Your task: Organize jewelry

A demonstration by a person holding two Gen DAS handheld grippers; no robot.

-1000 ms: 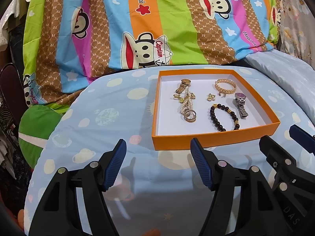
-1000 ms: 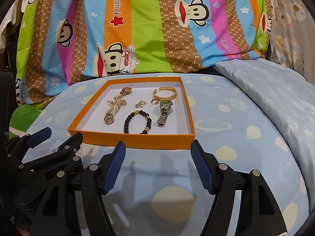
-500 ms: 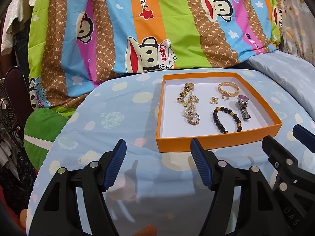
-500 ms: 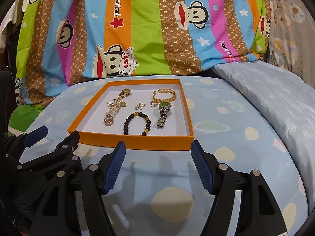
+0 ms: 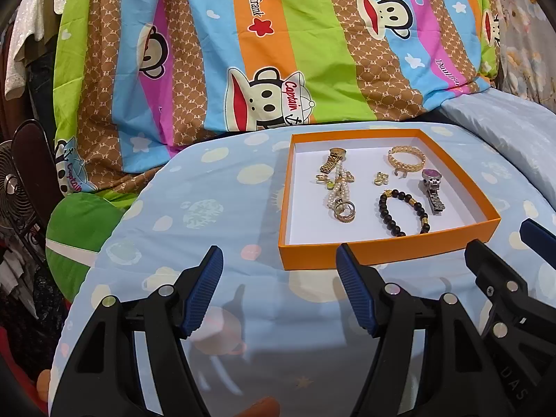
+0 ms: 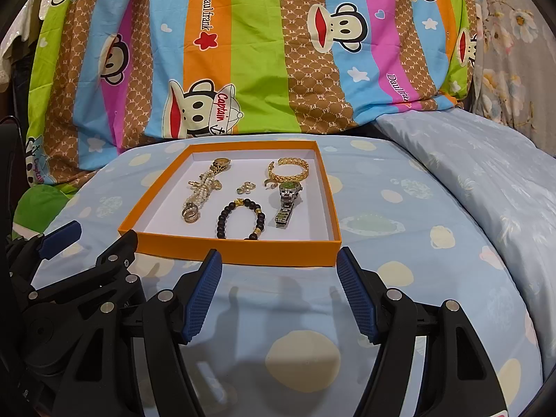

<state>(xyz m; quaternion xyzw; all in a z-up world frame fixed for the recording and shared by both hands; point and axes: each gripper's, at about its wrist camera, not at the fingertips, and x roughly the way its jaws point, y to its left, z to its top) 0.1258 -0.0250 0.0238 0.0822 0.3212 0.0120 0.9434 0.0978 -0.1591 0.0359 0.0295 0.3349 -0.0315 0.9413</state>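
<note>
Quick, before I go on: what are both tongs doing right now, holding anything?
Left tongs: open, holding nothing.
Right tongs: open, holding nothing.

Orange tray (image 5: 389,252) on blue bedsheet (image 5: 215,215)
</note>
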